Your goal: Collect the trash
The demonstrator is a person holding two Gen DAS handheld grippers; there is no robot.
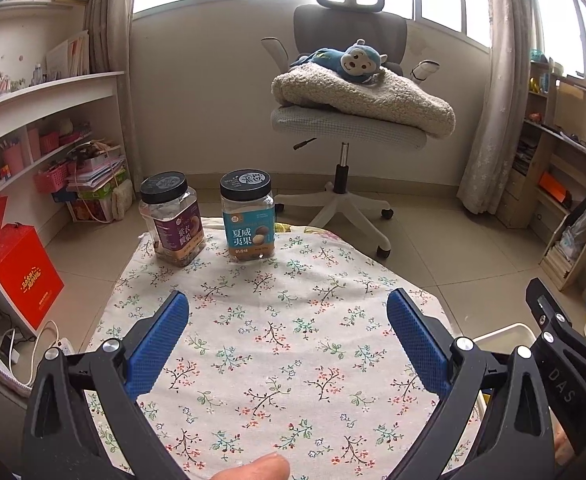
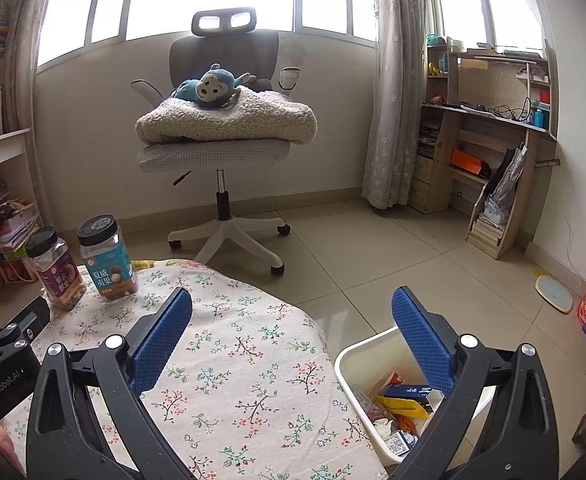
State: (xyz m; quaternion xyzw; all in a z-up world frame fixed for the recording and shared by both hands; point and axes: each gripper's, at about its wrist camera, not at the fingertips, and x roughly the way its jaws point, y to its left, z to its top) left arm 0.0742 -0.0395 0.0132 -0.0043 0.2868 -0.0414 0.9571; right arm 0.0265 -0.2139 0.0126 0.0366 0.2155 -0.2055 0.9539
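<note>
My left tongs (image 1: 288, 314) stand wide apart with nothing between the blue textured pads, hovering over the worktop covered in a white cloth printed with small flowering twigs (image 1: 277, 320). My right tongs (image 2: 292, 312) are likewise spread and empty, their left pad over the cloth edge and their right pad over the white rectangular plastic bin (image 2: 343, 364) that sits on the tiled floor just beside the worktop. The trash lies inside that bin: a crumpled yellow wrapper (image 2: 403, 406), a dark blue carton (image 2: 409, 391), a red-and-white packet (image 2: 395, 379) and some printed scraps lower down that I cannot tell apart. At the far edge of the cloth stand two clear plastic jars with black screw lids, near each other but not touching: one with a purple label (image 1: 173, 220) and one with a teal label (image 1: 248, 217), both upright and partly filled with nuts. A fingertip (image 1: 253, 468) shows at the bottom of the left view. Beyond the worktop a grey office chair (image 1: 349, 128) carries a folded cream fleece blanket (image 1: 365, 96) with a blue plush monkey (image 1: 345, 60) on top.
</note>
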